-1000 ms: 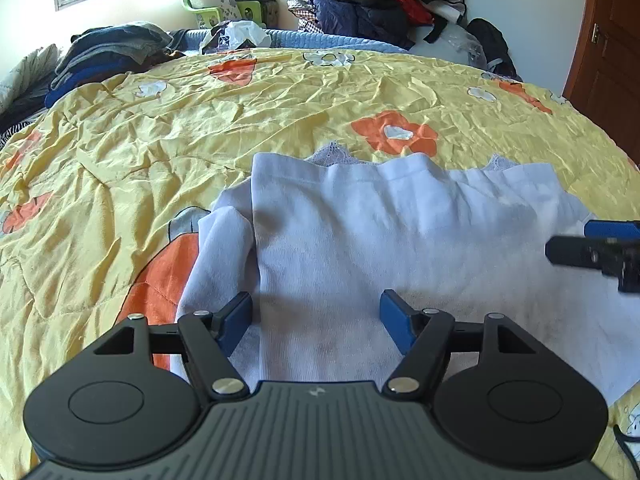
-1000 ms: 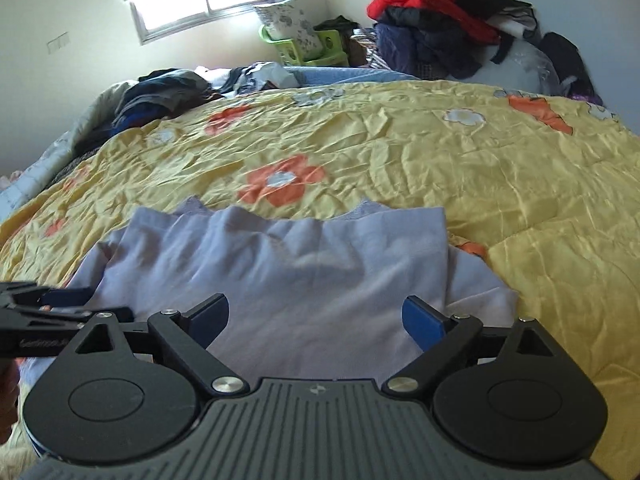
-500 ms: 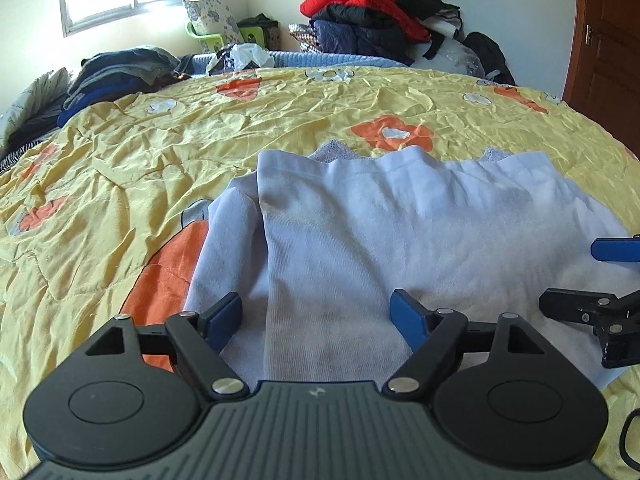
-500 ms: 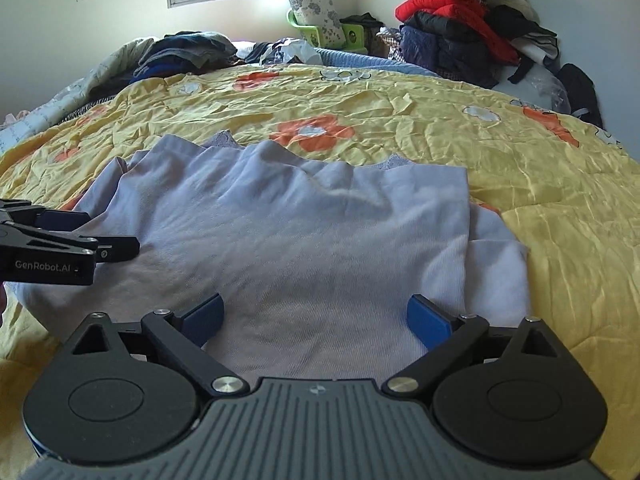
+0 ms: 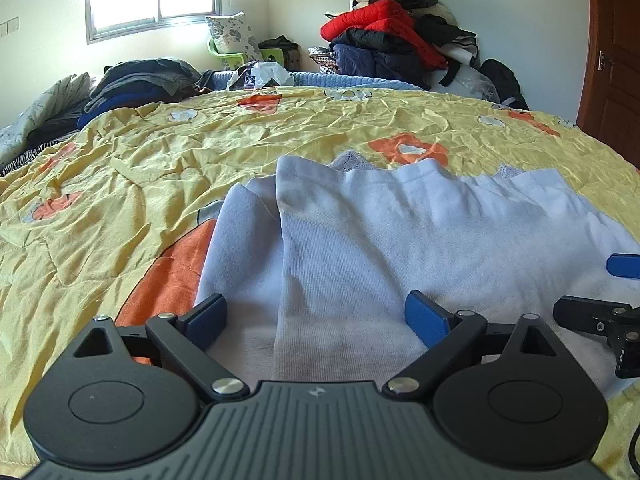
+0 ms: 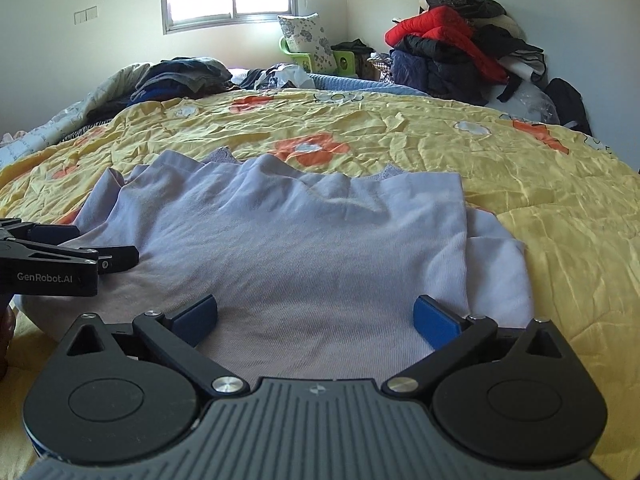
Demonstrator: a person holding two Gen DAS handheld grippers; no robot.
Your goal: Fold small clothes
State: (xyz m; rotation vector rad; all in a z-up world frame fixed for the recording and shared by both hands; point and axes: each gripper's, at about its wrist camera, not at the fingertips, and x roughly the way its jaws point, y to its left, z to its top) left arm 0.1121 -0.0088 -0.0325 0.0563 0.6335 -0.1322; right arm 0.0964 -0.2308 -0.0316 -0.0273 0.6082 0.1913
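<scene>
Both grippers are sitting low over the near edge of the pale lilac garment (image 5: 360,248), which is lying mostly flat on the yellow flowered quilt (image 5: 140,184). The top layer is already lying doubled over a lower layer, with lace trim peeking out at the far edge.

Left gripper (image 5: 316,316): jaws are opening, already wide, cloth lying under and between the pads, nothing pinched. It is straddling the vertical folded edge on the garment's left side. Right gripper (image 6: 316,318): jaws are also opening, near full spread, hovering over flat fabric close to the right folded edge, not gripping.

Step in hand, by the look of it: releasing after a fold, or setting up for the next one. Can't tell which from this alone.

Next move is probably calling for both pads dropping onto the near hem, pinching every layer together, then carrying it toward the far edge. Risk: grabbing only the top layer, or catching the quilt underneath.
</scene>
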